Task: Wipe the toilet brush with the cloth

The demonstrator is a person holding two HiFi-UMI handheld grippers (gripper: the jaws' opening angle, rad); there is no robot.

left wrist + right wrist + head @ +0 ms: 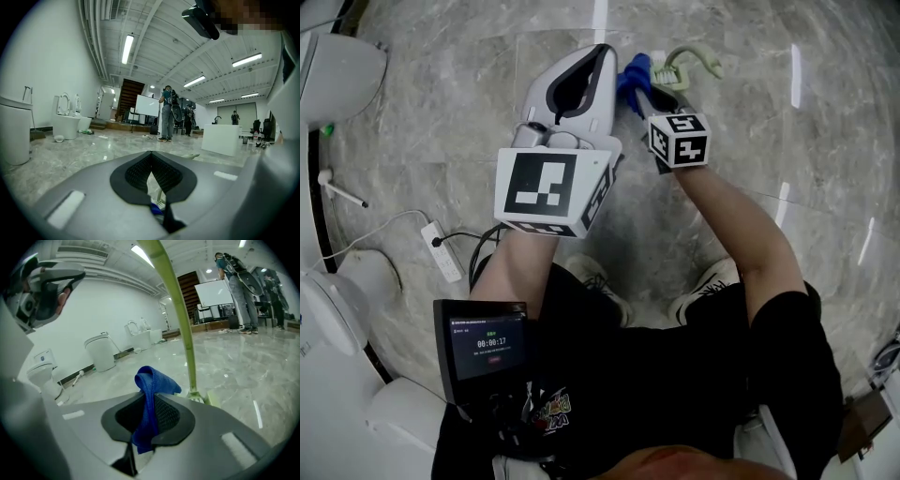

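Toilet brush [183,333] stands head-down on the marble floor [243,362], its green handle just beside the blue cloth [152,385] clamped in the right gripper [151,401]. The left gripper [151,154] has its jaws together, nothing visibly between them. Wiping looks about to start: next, press cloth to handle and slide.

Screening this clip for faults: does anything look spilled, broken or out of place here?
Nothing spilled or broken. Only a power strip lies loose on the floor at the person's left. The right gripper is shut on the blue cloth, as expected.
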